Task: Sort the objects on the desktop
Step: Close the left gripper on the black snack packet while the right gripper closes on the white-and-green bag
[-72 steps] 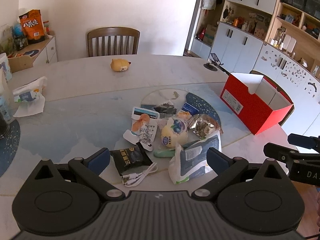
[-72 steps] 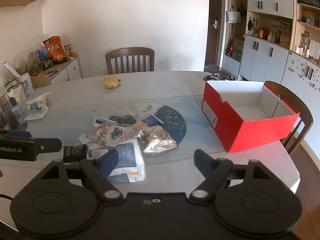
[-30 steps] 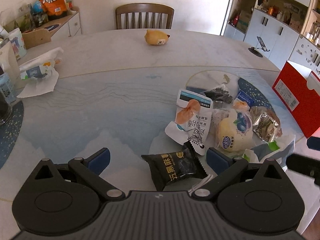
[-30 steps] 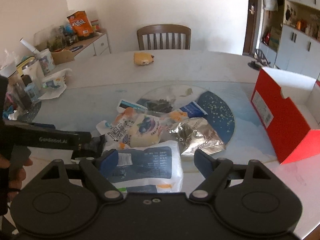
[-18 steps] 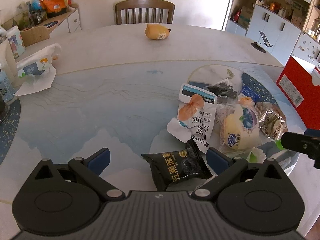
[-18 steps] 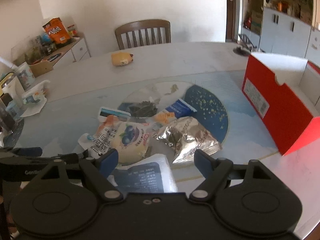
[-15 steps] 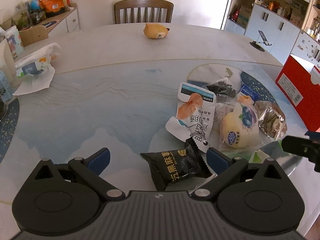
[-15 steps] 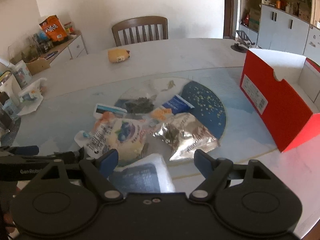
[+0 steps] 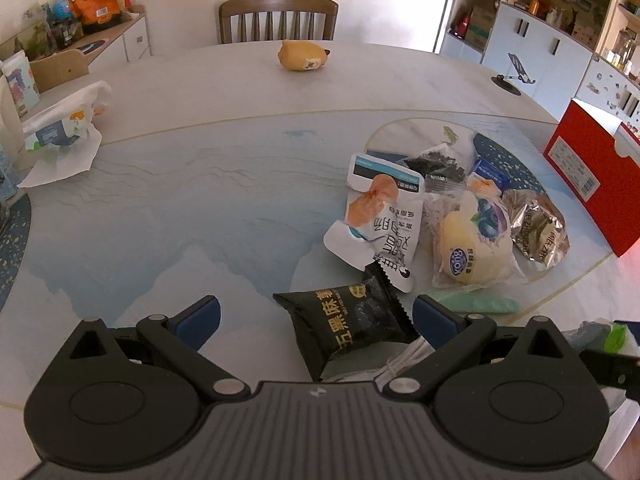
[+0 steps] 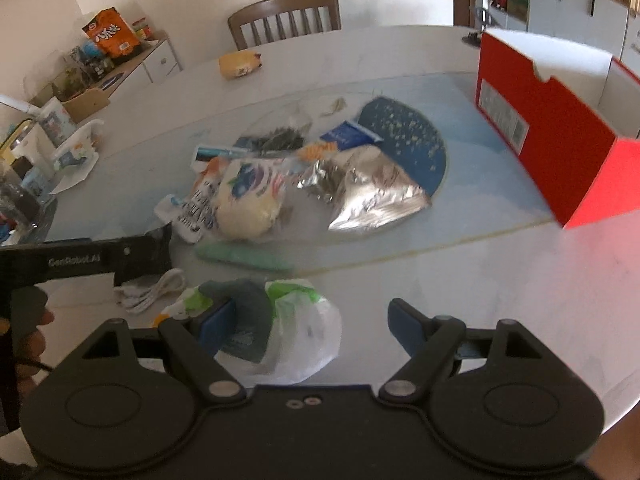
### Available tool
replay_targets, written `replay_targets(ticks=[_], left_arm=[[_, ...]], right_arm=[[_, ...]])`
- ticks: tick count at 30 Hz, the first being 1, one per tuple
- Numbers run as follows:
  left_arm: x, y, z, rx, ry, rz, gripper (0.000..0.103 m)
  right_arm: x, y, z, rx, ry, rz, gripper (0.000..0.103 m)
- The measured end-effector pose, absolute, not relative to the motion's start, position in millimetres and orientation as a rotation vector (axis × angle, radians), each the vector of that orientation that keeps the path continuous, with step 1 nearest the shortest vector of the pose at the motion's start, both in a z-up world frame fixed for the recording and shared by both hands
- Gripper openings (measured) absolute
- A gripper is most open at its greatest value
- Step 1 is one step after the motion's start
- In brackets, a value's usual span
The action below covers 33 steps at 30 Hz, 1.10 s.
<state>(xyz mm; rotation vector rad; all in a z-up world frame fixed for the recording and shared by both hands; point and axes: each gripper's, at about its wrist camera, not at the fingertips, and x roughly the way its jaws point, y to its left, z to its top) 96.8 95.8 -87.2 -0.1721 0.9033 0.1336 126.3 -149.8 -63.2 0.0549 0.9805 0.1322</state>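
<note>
A pile of snack packets lies on the round table. My left gripper [image 9: 316,316] is open, with a black snack packet [image 9: 348,320] lying between its fingers on the table. A white coiled cable [image 9: 400,360] lies under that packet. My right gripper [image 10: 310,320] is open over a white and blue bag [image 10: 280,332] that lies against its left finger. A yellow bun packet [image 9: 472,248], a white pouch [image 9: 384,224], a silver foil bag [image 10: 368,196] and a green tube [image 10: 244,256] lie beyond. The open red box [image 10: 552,128] stands at the right.
A yellow plush toy [image 9: 300,55] sits at the far side before a wooden chair [image 9: 278,18]. A crumpled tissue pack [image 9: 60,132] lies far left. A phone stand [image 9: 510,76] sits far right. Cabinets line the right wall.
My right gripper has dropped low and forward, and the white and blue bag has moved toward the table's near edge with it. My left gripper has hardly moved over the black packet.
</note>
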Motion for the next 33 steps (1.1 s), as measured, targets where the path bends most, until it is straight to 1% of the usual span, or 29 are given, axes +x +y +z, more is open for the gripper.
replay_targets(ticks=[6, 11, 13, 15, 24, 28, 29, 30, 33], left_arm=[[96, 89, -89, -0.152, 0.902, 0.123, 0.103], [98, 88, -93, -0.132, 0.895, 0.141, 0.103], [99, 87, -94, -0.126, 0.89, 0.142, 0.103], [100, 86, -96, -0.118, 0.891, 0.144, 0.103], [105, 84, -102, -0.097, 0.9, 0.145, 0.102], [106, 85, -104, -0.106, 0.904, 0.137, 0.096], [106, 85, -104, -0.107, 0.902, 0.133, 0.093], [106, 85, -103, -0.108, 0.9, 0.127, 0.09], [107, 85, -102, -0.115, 0.898, 0.114, 0.083]], right_arm=[[123, -149, -72, 0.085, 1.04, 0.194, 0.081], [119, -152, -77, 0.1, 1.049, 0.201, 0.079], [120, -151, -80, 0.09, 1.057, 0.205, 0.074], [120, -150, -81, 0.082, 1.058, 0.213, 0.06], [124, -141, -86, 0.047, 1.052, 0.237, 0.06], [126, -139, -88, 0.036, 1.055, 0.24, 0.058], [126, -138, -88, 0.032, 1.052, 0.241, 0.055], [126, -137, -87, 0.028, 1.052, 0.243, 0.049], [126, -136, -87, 0.028, 1.054, 0.251, 0.04]])
